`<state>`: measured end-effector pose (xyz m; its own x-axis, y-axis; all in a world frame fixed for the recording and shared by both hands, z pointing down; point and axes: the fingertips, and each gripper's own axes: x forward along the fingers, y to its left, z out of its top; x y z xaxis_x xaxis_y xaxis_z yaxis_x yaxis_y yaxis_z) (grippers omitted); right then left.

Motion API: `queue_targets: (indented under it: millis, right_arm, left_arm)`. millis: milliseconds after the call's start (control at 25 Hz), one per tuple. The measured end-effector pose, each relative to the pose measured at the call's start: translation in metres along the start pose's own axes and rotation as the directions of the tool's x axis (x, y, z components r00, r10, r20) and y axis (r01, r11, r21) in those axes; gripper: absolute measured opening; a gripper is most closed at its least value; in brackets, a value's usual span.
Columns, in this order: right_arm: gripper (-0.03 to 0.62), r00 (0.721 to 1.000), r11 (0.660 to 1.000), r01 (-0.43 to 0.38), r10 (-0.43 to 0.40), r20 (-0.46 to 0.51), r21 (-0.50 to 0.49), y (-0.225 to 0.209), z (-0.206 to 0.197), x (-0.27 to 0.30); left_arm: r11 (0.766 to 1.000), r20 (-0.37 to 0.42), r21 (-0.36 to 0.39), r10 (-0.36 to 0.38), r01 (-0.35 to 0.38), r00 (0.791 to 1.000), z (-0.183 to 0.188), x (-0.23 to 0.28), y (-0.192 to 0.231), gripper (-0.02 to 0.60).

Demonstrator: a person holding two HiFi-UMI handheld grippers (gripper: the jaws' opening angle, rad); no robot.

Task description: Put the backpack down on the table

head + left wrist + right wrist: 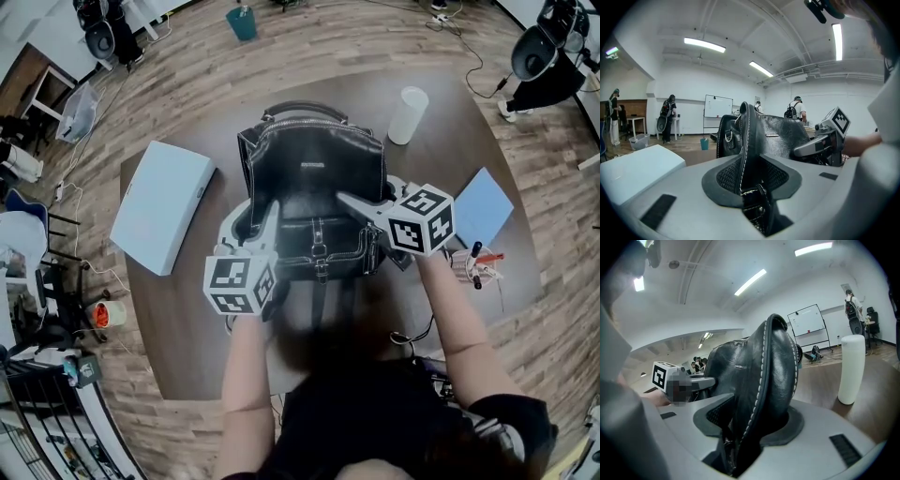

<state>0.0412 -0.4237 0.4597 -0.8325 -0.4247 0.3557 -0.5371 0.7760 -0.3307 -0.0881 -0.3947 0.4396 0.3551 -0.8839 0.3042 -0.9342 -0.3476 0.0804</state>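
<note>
A black leather backpack (314, 178) stands upright on the dark brown table (187, 347), its top handle toward the far side. My left gripper (253, 220) is at the bag's near left side. In the left gripper view a stitched leather edge (744, 140) stands between the jaws of the left gripper (750, 180), and both pad faces show beside it. My right gripper (370, 197) is at the near right side. A thick stitched fold of the backpack (764, 376) fills the jaws of the right gripper (750, 427), which stand wide.
A white cylinder (407, 114) stands behind the bag to the right. A pale blue box (161, 204) lies on the left of the table and a blue sheet (481, 206) on the right, with pens (478, 262) near it. People stand far off by a whiteboard (717, 106).
</note>
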Motion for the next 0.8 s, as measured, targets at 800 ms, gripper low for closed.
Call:
queue_targets:
  millis: [800]
  right_arm:
    - [0.291, 0.97, 0.969, 0.244, -0.244, -0.004, -0.035, 0.0, -0.005, -0.042]
  left_arm:
    - [0.999, 0.003, 0.016, 0.037, -0.037, 0.999, 0.013, -0.029, -0.003, 0.233]
